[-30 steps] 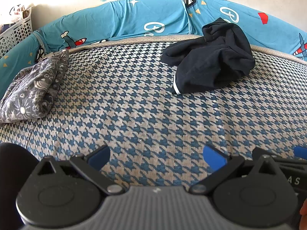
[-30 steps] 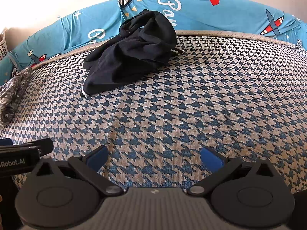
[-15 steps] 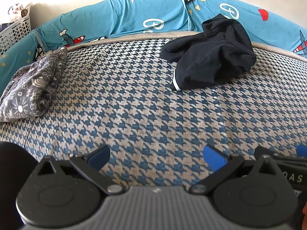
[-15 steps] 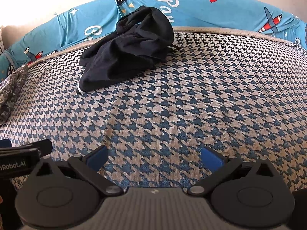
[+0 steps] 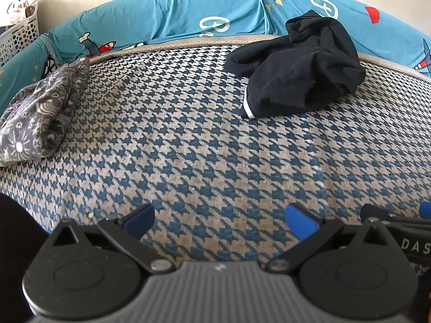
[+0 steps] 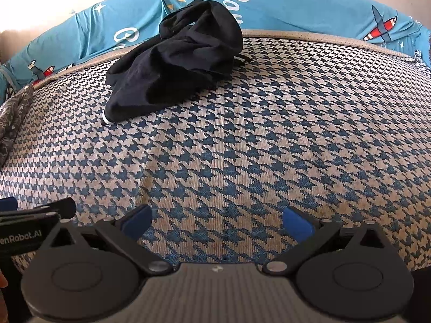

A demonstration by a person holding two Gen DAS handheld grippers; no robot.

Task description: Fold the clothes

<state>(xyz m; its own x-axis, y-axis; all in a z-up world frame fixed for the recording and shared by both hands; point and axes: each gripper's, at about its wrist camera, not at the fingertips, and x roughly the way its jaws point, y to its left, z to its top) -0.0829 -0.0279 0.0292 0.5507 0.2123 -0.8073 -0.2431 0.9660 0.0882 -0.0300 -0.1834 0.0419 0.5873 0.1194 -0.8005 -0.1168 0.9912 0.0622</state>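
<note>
The black garment [image 5: 299, 67] lies crumpled in a heap on the houndstooth bed cover [image 5: 188, 148], far ahead of both tools, its white-edged hem nearest them and its far side against the blue printed bumper [image 5: 175, 18]. From the left gripper [image 5: 219, 219] it sits ahead and to the right; from the right gripper [image 6: 216, 220], ahead and to the left (well out of reach of either). Both grippers are spread wide and hold nothing, low over bare cover. A folded grey patterned cloth [image 5: 37, 110] rests far left, a white basket [image 5: 18, 40] beyond it.
</note>
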